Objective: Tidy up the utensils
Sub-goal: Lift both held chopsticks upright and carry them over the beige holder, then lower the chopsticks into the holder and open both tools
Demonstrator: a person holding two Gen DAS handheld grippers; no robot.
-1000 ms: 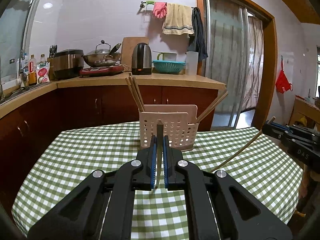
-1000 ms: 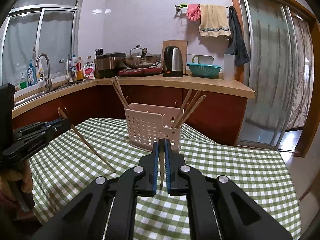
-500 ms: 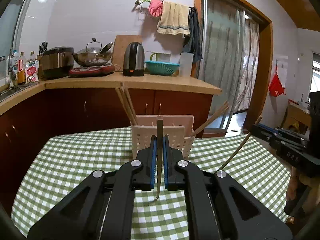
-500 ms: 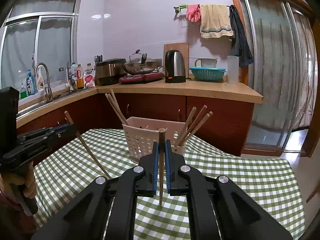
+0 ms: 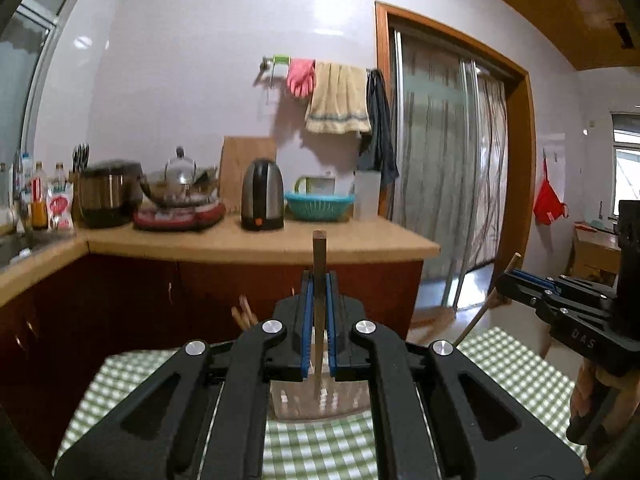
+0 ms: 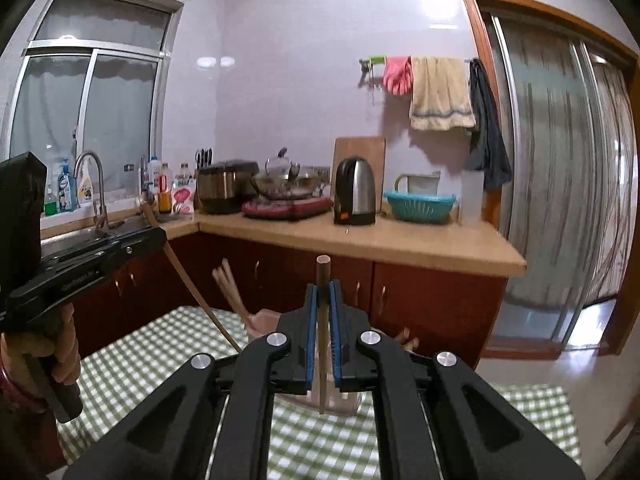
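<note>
Left gripper (image 5: 319, 280): jaws pressed together on a single wooden chopstick (image 5: 319, 300), which is held nearly upright between the blue pads. Its square top end is seen above the jaws, against the far counter edge; its thin end is seen below them, over the utensil basket (image 5: 316, 402).

Right gripper (image 6: 323, 292): jaws likewise pinched on a second chopstick (image 6: 322, 320), held upright, round top end above the pads, lower tip seen just over the basket, which is largely hidden behind the gripper body in this view.

Both grippers are held above the tabletop (image 5: 312, 448), which is covered by a green-and-white checked cloth. The pale perforated basket stands on the cloth. Chopsticks already in it are noted: a cluster (image 6: 230, 292) leaning out to the left and a few tips (image 6: 406, 338) at the right side.

In the left wrist view the right gripper is seen at the right edge, its chopstick slanting down toward the cloth. In the right wrist view the left gripper is seen at the left edge, held by a hand (image 6: 60, 356).

Background: kitchen counter with kettle (image 6: 354, 192), wok, teal colander.
</note>
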